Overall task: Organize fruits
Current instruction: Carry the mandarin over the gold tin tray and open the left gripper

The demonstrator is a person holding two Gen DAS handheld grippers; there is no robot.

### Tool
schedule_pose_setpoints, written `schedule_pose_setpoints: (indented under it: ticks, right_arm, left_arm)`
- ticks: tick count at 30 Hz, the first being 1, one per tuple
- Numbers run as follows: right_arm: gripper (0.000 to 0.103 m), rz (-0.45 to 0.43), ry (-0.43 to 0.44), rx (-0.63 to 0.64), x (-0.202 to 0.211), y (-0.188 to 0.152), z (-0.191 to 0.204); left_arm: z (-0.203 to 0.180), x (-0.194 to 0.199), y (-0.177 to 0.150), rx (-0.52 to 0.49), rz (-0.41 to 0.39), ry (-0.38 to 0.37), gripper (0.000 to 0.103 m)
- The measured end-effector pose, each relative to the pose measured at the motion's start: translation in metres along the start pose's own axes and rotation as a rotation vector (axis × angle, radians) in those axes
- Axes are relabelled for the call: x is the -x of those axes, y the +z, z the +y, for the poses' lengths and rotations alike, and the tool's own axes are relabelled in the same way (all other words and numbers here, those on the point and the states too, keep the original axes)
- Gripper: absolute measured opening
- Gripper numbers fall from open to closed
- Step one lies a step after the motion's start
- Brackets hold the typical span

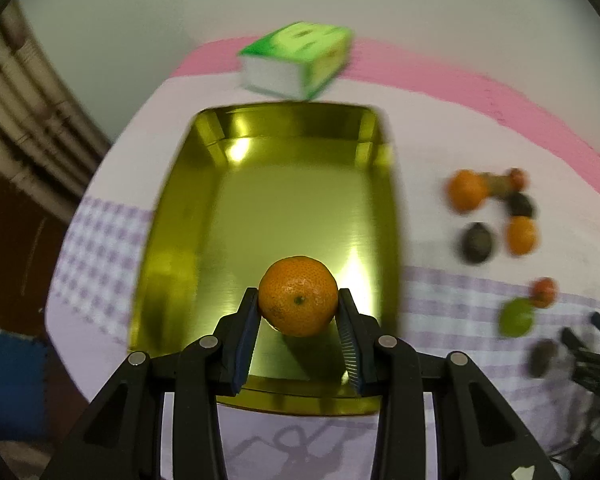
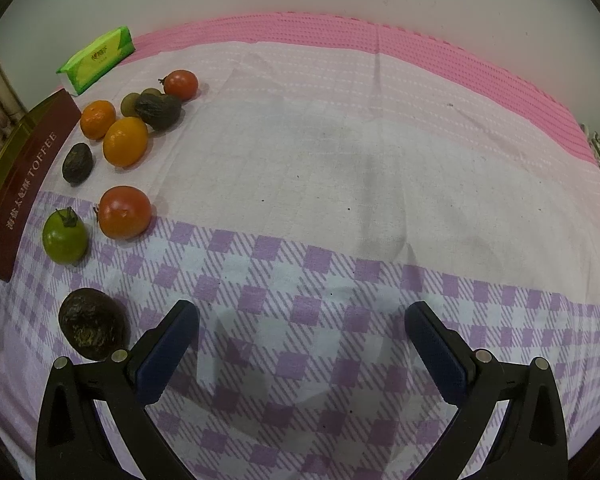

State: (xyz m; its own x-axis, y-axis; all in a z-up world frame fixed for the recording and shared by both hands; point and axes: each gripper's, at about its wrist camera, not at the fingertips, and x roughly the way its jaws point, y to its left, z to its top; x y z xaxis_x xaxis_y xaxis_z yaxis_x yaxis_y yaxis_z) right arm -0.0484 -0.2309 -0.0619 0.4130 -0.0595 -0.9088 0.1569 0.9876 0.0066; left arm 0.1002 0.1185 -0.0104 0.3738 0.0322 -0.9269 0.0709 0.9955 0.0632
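Left hand-held gripper [image 1: 299, 300] clamped on a mandarin [image 1: 298, 295], one pad on each side of the fruit, stem scar facing the camera. Mandarin is held above the near end of a gold tray [image 1: 188, 216]; whether it touches the tray floor cannot be told. Nothing else seen in the tray. Tray sits on a tabletop covered by a cloth [image 2: 340, 168] with purple check near, white in the middle, pink band far. Green tissue pack [image 1: 298, 60] lies just beyond the tray's far edge. Right hand-held gripper [image 2: 302, 332] spread wide and holding nothing, over the purple check. In the right wrist view the loose fruit lies at left, beside the tray's dark red side lettered TOFFEE [image 2: 24, 184]: a dark wrinkled fruit [image 2: 92, 324] nearest, just left of the left finger; a green tomato [image 2: 65, 236] and a red-orange tomato [image 2: 125, 212] close together further out; then a small dark fruit [image 2: 77, 162], two orange citrus [image 2: 125, 142] touching or nearly so, another dark wrinkled fruit [image 2: 158, 110] against small green fruits [image 2: 131, 105], and a red tomato [image 2: 181, 84] farthest. Left view shows the same group blurred, right of the tray.
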Motion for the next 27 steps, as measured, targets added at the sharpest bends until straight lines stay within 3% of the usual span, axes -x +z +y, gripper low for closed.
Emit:
schedule_pose_setpoints:
  ticks: [7, 15, 27]
  right_arm:
    - [0.103, 0.009, 0.0, -0.002, -0.001, 0.001, -0.001]
    - [0.103, 0.011, -0.002, -0.005, -0.002, 0.002, 0.0]
    - [0.103, 0.015, -0.004, -0.005, -0.002, 0.003, -0.001]
  left_arm:
    - [0.034, -0.03, -0.006, 0.028, 0.089, 0.059, 0.035]
    - [0.037, -0.049, -0.014, 0.009, 0.146, 0.078, 0.035]
    - [0.036, -0.049, -0.018, 0.009, 0.129, 0.094, 0.037]
